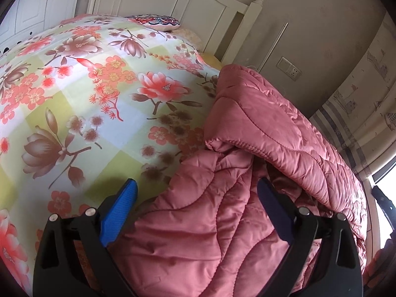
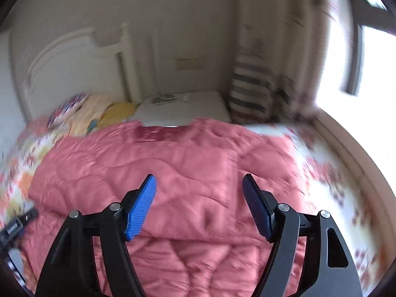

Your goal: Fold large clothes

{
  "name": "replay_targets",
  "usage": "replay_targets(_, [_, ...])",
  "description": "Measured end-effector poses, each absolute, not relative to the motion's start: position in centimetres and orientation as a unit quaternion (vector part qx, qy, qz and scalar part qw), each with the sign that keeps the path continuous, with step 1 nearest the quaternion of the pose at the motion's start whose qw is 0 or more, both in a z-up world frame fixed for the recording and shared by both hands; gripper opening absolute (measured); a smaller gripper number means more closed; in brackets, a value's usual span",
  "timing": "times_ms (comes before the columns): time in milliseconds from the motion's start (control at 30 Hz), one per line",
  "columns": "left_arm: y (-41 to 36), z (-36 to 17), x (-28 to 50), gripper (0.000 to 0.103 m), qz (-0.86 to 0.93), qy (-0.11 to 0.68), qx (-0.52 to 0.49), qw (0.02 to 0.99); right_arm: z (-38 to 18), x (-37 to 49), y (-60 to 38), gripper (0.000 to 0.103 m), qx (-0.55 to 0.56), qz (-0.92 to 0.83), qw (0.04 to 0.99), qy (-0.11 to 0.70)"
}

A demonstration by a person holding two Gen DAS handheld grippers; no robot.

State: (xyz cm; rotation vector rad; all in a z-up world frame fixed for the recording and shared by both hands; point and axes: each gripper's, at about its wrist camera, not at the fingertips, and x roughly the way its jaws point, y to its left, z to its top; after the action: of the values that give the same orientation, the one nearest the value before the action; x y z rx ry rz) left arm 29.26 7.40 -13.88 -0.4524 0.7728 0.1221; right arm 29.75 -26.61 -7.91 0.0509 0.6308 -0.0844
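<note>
On the bed's floral sheet [image 1: 74, 79], the pink quilted coat [image 2: 173, 168] lies partly folded, long axis running toward the headboard [image 1: 173, 7], directly beneath the wide-open right hand-held gripper [image 2: 199, 208] and the equally wide, empty left hand-held gripper [image 1: 195, 212].

Pink quilted garment [image 1: 247, 210]; floral green-checked bedspread [image 1: 86, 94]; curtain [image 2: 250, 91] seemingly striped.
</note>
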Motion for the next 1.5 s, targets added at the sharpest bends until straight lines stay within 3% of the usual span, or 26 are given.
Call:
replay_targets(100, [7.4,-13.9,29.3,0.097,0.059,0.373,-0.219,0.900,-8.9,31.0,-24.1,0.070,-0.023,-0.022,0.944,0.329])
replay_targets(233, [7.6,-13.4,28.8,0.097,0.050,0.354,-0.226,0.906,-12.9,33.6,-24.0,0.079,-0.040,-0.028,0.917,0.395])
replay_targets(300, [7.1,-12.2,28.3,0.097,0.028,0.326,-0.214,0.920,-14.3,33.6,-25.0,0.086,-0.017,-0.026,0.917,0.397])
replay_targets(500, [4.8,-8.5,30.6,0.097,-0.089,0.289,-0.214,0.929,-14.1,33.6,-25.9,0.087,-0.004,-0.022,0.918,0.396])
replay_targets(633, [3.9,-8.8,35.0,0.097,-0.110,0.321,-0.209,0.917,-14.1,33.4,-26.3,0.087,0.006,-0.015,0.919,0.395])
replay_targets(733, [3.6,-12.2,38.4,0.097,-0.088,0.392,-0.180,0.898,-14.5,33.1,-25.8,0.087,0.009,-0.013,0.919,0.394])
replay_targets(833, [3.2,-12.2,38.3,0.097,-0.081,0.388,-0.151,0.905,-14.8,33.6,-25.6,0.088,0.013,0.000,0.919,0.394])
replay_targets(1000, [5.0,-9.2,39.6,0.097,-0.102,0.356,-0.227,0.900,-14.9,34.0,-25.4,0.088,0.015,0.000,0.918,0.396])
replay_targets(1167, [5.1,-12.5,45.0,0.099,-0.090,0.430,-0.218,0.872,-15.0,34.0,-25.5,0.088,0.018,0.002,0.918,0.396])
replay_targets(1267, [4.4,-11.8,45.5,0.099,-0.080,0.428,-0.188,0.880,-14.9,34.0,-25.6,0.088,0.022,0.006,0.919,0.395])
replay_targets(1400, [5.5,-8.7,46.8,0.099,-0.090,0.400,-0.220,0.885,-15.0,34.0,-25.7,0.088,0.027,0.006,0.918,0.395])
replay_targets(1500, [6.3,-9.4,49.4,0.100,-0.070,0.419,-0.207,0.881,-15.0,34.0,-25.7,0.088,0.030,0.007,0.918,0.395])
